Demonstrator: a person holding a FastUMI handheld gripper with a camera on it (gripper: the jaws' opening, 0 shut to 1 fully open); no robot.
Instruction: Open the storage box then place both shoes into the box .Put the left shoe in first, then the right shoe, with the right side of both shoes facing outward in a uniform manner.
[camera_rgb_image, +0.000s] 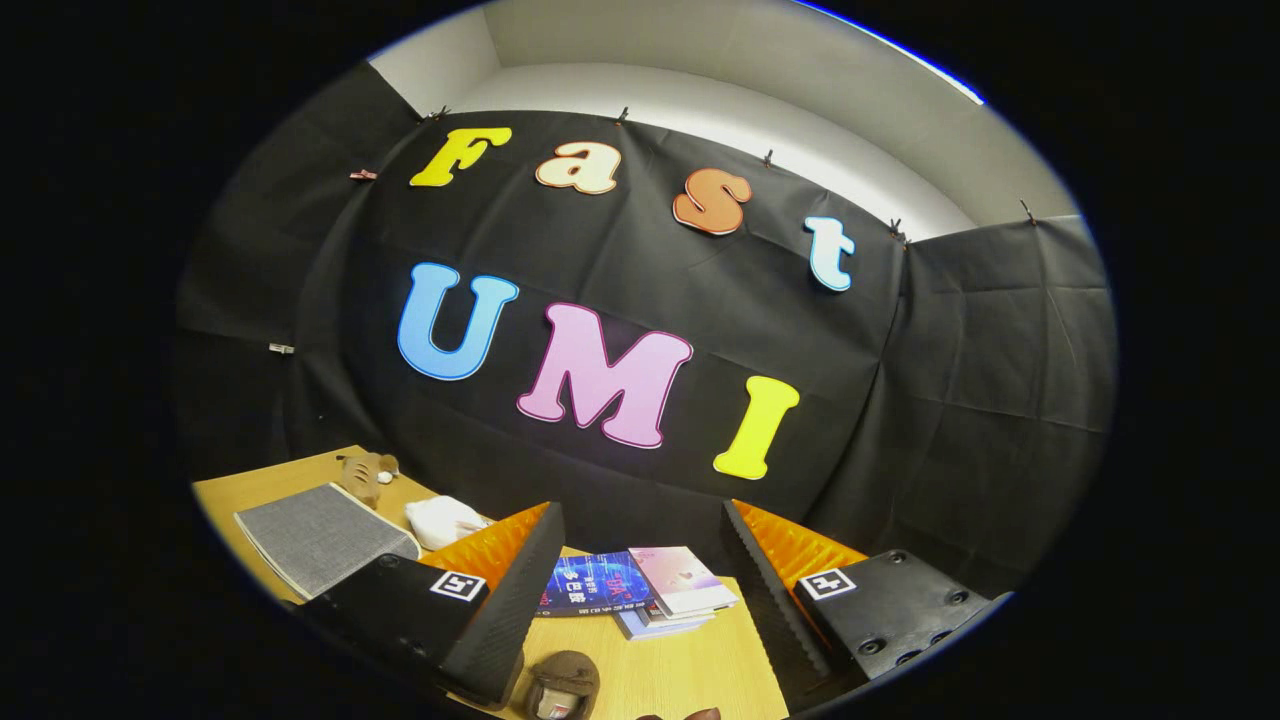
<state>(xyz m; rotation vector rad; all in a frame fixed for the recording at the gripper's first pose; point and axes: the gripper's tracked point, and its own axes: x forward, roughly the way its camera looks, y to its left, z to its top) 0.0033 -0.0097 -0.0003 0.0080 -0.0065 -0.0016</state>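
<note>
Hand-held gripper (640, 590): 2 fingers spread wide, nothing between the pads; raised above the bench (690, 670) and aimed mostly at the booth wall.

Storage box (320, 535): grey fabric-covered, flat lid down, apparently unopened; beyond and outside the left finger (510, 600), near the bench's far corner.

Shoe, brown (562, 685): just below the left fingertip, at the near edge, partly cut off; left or right of the pair not determinable. Sliver of a second brown item (690, 714) beside it, possibly the other shoe; too little visible to say.

Also on the bench: stack of books (650, 590) straight ahead between the fingers; white crumpled item (445, 520) just beside the box; small brown plush toy (362, 472) behind the box.

Stage, judged: box opening not yet begun.

Hazards, judged:
- Box well off the fingers' axis; blind approach liable to nudge the white item or toy instead of the lid.
- Lid low and flat; poor purchase for wide fingers; slipping or dragging the whole box likely.
- Shoes nearly under the fingers and barely seen; risk of taking the wrong shoe first or setting the wrong side outward.
- Books close to the shoes; possible knock on descent.
</note>
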